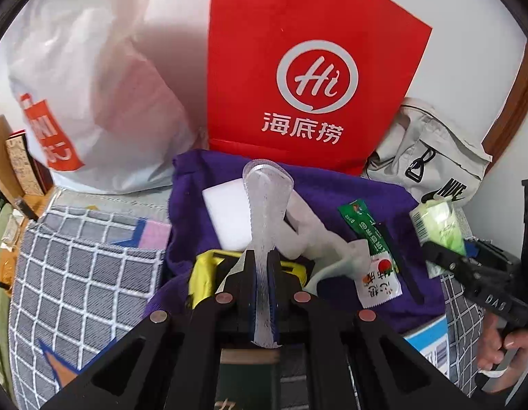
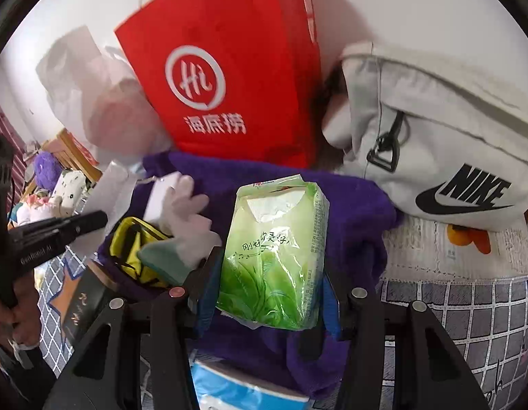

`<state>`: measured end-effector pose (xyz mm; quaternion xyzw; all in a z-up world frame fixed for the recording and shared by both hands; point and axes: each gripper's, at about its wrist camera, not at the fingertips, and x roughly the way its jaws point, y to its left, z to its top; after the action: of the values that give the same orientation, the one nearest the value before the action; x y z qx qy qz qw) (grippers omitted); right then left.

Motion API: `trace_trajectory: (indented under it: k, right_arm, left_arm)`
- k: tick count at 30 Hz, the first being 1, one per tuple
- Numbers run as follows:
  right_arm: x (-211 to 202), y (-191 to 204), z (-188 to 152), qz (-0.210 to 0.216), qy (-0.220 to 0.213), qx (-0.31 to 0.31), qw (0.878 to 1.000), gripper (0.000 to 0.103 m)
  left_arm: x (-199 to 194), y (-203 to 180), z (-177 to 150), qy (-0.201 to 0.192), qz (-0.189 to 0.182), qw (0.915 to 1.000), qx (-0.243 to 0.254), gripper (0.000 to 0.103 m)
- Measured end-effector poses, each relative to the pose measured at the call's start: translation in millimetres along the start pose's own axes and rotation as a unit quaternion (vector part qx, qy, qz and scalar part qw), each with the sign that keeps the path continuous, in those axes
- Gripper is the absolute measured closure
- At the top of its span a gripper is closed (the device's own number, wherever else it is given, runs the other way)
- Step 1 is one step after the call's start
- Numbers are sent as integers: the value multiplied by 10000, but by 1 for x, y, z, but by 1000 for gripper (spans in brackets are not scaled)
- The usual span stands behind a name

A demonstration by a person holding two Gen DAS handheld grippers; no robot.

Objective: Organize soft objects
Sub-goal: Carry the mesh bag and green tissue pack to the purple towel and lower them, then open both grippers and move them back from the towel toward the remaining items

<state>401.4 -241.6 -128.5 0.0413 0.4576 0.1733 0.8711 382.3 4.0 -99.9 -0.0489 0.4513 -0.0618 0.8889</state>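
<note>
My left gripper (image 1: 262,268) is shut on a white foam mesh sleeve (image 1: 267,201) that stands up out of its jaws. Under it a purple towel (image 1: 332,194) is spread on the bed, with a white sponge block (image 1: 226,218), a white glove (image 1: 315,239), a green sachet (image 1: 370,239) and a yellow pouch (image 1: 204,273) lying on it. My right gripper (image 2: 269,273) is shut on a green tissue pack (image 2: 274,249), held above the purple towel (image 2: 353,205). The left gripper (image 2: 93,220) shows at the left edge of the right wrist view.
A red paper bag (image 1: 298,68) stands against the wall behind the towel, with a white plastic bag (image 1: 93,102) to its left and a grey Nike bag (image 2: 435,143) to its right. A checked grey bedcover (image 1: 76,273) surrounds the towel. A blue-white box (image 2: 243,389) lies near me.
</note>
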Motion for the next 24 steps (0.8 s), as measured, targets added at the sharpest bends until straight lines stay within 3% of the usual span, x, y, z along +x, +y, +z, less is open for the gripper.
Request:
trace_trajectory:
  k: [14, 20, 23, 24]
  right_arm:
    - [37, -5, 0, 45, 431, -49, 9990, 52]
    - [46, -4, 0, 107, 531, -69, 9985, 41]
    - [44, -1, 2, 108, 406, -92, 9991, 25]
    - [43, 0, 3, 90, 360, -98, 9993, 23]
  left_arm:
    - [45, 2, 3, 294, -334, 9990, -26, 97]
    - [54, 3, 1, 394, -415, 9984, 49, 96]
    - [55, 2, 0, 415, -445, 9981, 91, 86]
    - [56, 2, 1, 435, -415, 9982, 89, 73]
